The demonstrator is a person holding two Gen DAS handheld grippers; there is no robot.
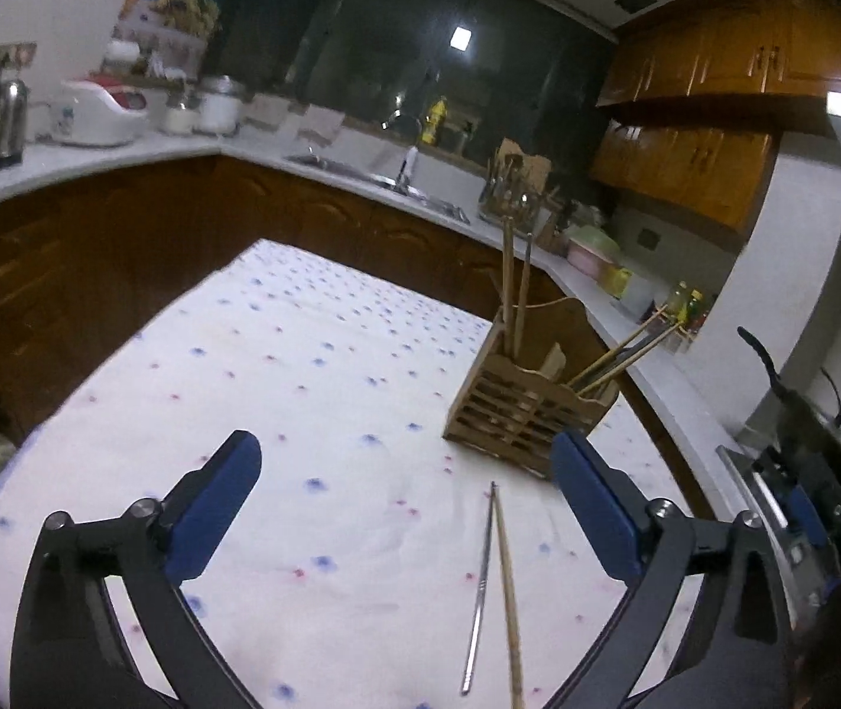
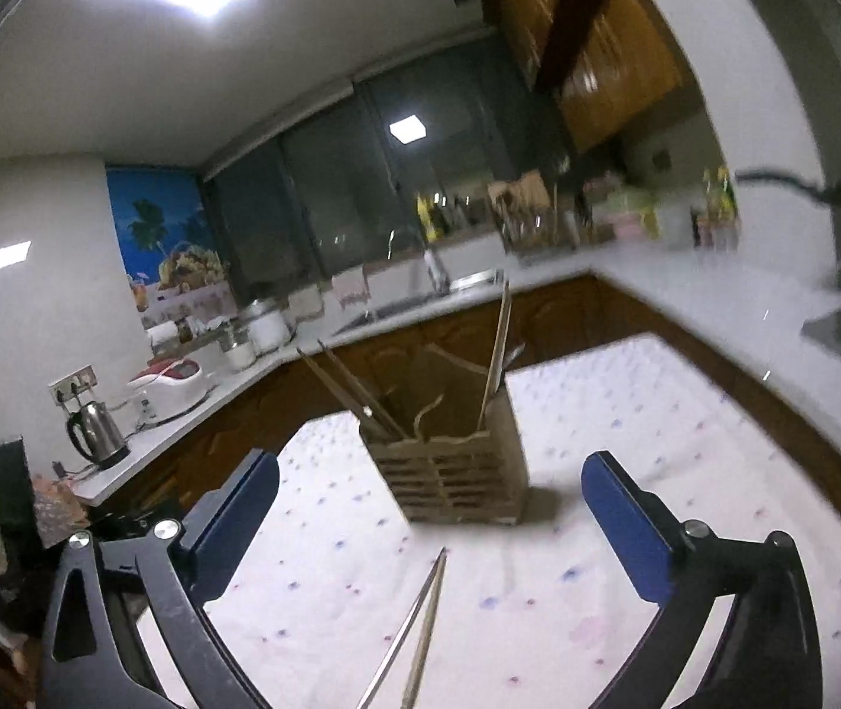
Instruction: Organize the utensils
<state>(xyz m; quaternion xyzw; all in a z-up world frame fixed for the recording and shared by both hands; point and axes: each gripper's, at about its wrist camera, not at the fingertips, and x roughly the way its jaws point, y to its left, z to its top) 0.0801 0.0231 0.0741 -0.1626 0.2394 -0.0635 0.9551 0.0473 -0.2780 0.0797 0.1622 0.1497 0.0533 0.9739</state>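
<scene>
— What does your left camera show?
— My left tongs [image 1: 405,508] gape, empty, over the cloth-covered surface [image 1: 302,366]. Two chopsticks [image 1: 494,585] lie between them, near the wooden holder [image 1: 523,402].
— And the right?
— My right tongs [image 2: 429,523] are released too; the chopsticks [image 2: 420,632] lie flat before the holder [image 2: 455,472].

White tablecloth [image 1: 314,366], blue and red dots
</scene>
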